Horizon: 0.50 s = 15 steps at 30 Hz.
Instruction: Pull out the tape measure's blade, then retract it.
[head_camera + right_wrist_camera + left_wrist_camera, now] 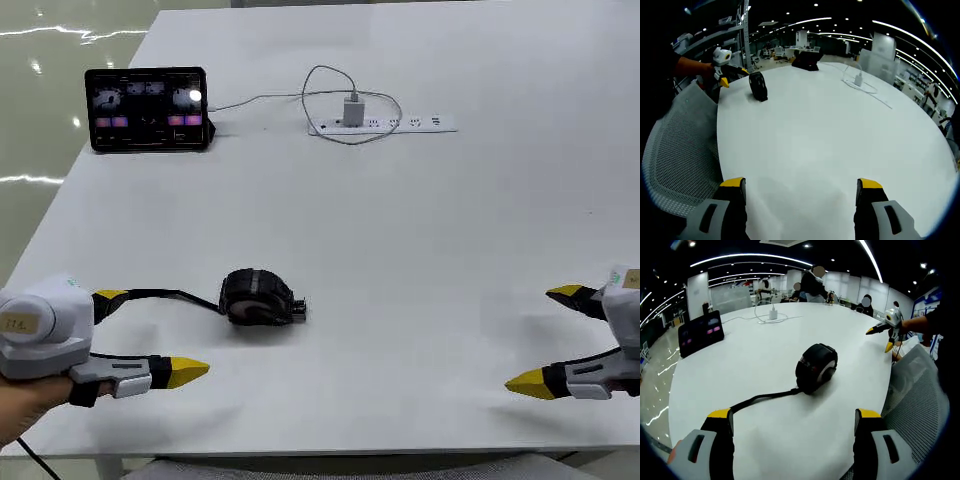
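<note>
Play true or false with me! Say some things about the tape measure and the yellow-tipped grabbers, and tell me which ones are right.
1. The tape measure lies on the table and nothing holds it. True.
2. Its blade is pulled far out across the table. False: no blade is drawn out. Only a black strap trails from it.
3. The left gripper and the right gripper are both open. True.
4. The tablet has a dark screen. False: its screen is lit.
5. The right gripper is nearer the tape measure than the left gripper. False: the left gripper is much nearer.
</note>
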Motion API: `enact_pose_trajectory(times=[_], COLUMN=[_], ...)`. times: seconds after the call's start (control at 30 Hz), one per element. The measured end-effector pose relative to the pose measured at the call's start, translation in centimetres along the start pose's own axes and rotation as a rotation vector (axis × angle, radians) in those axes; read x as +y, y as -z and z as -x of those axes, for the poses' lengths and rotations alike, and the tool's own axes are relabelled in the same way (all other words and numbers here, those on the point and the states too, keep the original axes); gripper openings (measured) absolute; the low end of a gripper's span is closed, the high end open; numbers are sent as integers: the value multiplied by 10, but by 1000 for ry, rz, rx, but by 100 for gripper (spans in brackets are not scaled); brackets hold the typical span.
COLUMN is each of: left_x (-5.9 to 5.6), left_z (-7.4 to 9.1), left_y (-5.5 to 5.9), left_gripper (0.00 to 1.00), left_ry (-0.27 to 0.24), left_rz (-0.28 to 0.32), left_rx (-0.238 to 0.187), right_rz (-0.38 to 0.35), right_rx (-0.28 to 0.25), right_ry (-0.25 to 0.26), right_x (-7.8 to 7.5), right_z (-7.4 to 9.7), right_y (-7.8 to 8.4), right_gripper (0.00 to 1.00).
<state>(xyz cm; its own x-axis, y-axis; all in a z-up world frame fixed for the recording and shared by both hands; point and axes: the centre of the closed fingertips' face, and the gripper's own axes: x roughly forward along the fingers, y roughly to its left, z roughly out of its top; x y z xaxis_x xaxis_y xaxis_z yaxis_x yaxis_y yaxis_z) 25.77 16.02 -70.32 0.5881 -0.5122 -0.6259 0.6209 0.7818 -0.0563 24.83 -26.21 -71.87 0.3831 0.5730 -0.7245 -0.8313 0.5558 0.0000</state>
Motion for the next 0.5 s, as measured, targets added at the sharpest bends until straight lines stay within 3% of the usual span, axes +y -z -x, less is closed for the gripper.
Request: enact_pose_trajectory(times=[0.23,0.5], left_x=[5,8], left_z=[4,7], left_y=[2,3], left_gripper=[99,99], left_ry=[-17,-18], left_rz=[-18,-13], left_rx=[3,3], right_rz=[-25,-55], right_rx=[-25,-24], right_ry=[14,41], right_x=[-9,-15], right_z=[15,22], right_y=[3,9], right_gripper=[99,99])
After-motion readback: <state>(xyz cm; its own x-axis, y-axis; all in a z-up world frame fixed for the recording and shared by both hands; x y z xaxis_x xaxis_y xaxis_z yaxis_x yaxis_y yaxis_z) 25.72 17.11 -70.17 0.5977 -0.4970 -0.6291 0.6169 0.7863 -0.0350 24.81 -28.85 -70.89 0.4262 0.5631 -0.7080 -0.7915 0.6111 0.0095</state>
